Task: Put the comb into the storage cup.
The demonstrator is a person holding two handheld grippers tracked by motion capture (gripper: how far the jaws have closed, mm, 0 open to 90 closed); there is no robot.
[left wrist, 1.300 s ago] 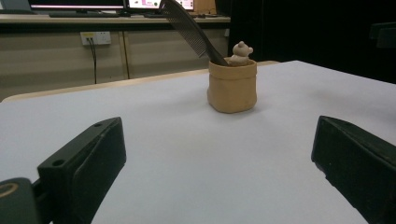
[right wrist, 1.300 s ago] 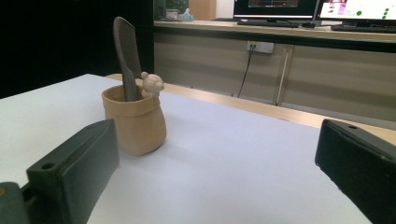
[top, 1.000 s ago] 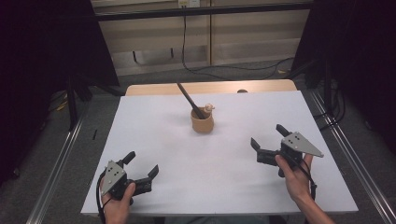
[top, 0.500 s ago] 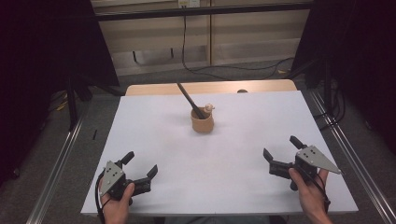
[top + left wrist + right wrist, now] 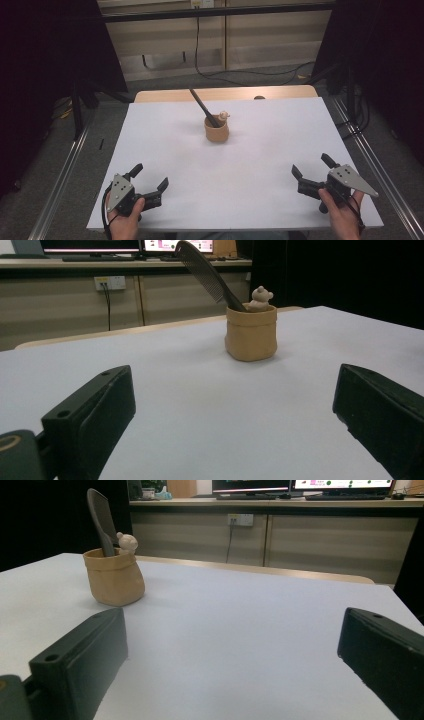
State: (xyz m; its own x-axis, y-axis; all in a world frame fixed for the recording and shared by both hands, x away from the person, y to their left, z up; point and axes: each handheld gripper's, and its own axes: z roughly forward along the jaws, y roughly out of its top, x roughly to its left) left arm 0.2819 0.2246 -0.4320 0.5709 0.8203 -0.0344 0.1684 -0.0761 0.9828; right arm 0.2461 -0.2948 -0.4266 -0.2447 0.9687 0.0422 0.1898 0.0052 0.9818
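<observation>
Drawn back toward five o'clock, right gripper (image 5: 312, 170), jaws wide, should approach the tan fabric pouch (image 5: 216, 131) level at twelve o'clock.

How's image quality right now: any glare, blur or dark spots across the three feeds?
High view: even light on the white table, no glare, surroundings very dark. Left gripper view: pouch and comb sharp, near jaws soft. Right gripper view: same, with a faint shadow beside the pouch.
</observation>
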